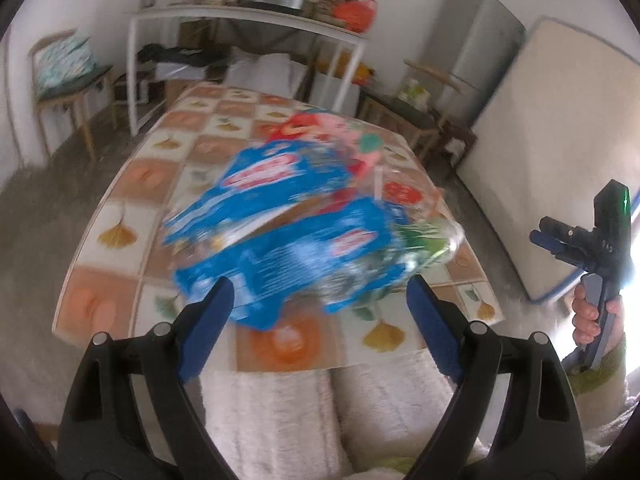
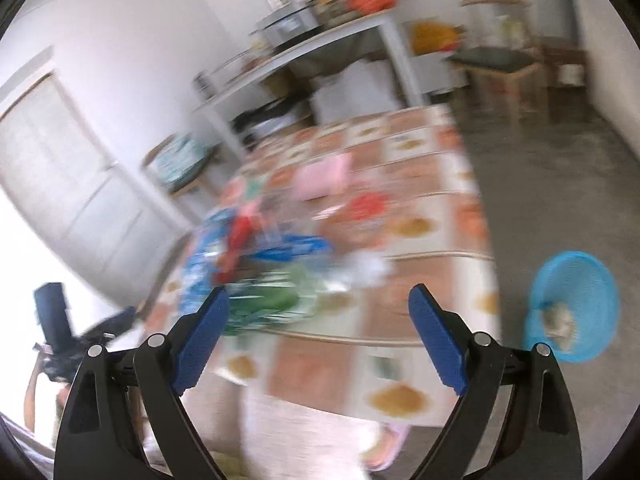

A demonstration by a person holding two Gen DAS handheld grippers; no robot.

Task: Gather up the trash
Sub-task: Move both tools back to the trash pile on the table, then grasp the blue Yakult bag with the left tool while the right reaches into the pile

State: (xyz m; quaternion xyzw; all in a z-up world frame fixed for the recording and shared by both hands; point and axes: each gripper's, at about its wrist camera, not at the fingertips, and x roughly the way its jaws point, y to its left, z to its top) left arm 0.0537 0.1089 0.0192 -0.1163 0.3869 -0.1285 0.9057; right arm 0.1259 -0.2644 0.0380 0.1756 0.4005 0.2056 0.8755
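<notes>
A blurred heap of trash (image 1: pixel 288 208) lies on the table (image 1: pixel 120 232), which has a tiled leaf-pattern cloth. It holds blue snack wrappers, red and pink packets (image 1: pixel 320 128) and clear plastic with green print (image 1: pixel 424 236). My left gripper (image 1: pixel 320 282) stands open just short of the heap's near edge, pads off it. In the right wrist view the same heap (image 2: pixel 256 264) sits left of centre. My right gripper (image 2: pixel 319 291) is open over the table's near part, with nothing between its fingers. It also shows at the right (image 1: pixel 560 240), held up in a hand.
A blue plastic basket (image 2: pixel 572 304) with crumpled scraps inside stands on the floor right of the table. Behind are a cluttered white shelf table (image 1: pixel 248 16), a chair (image 1: pixel 68 76), a grey fridge (image 1: pixel 468 52) and a leaning mattress (image 1: pixel 552 152). The person's white-clad legs (image 1: pixel 320 408) are below.
</notes>
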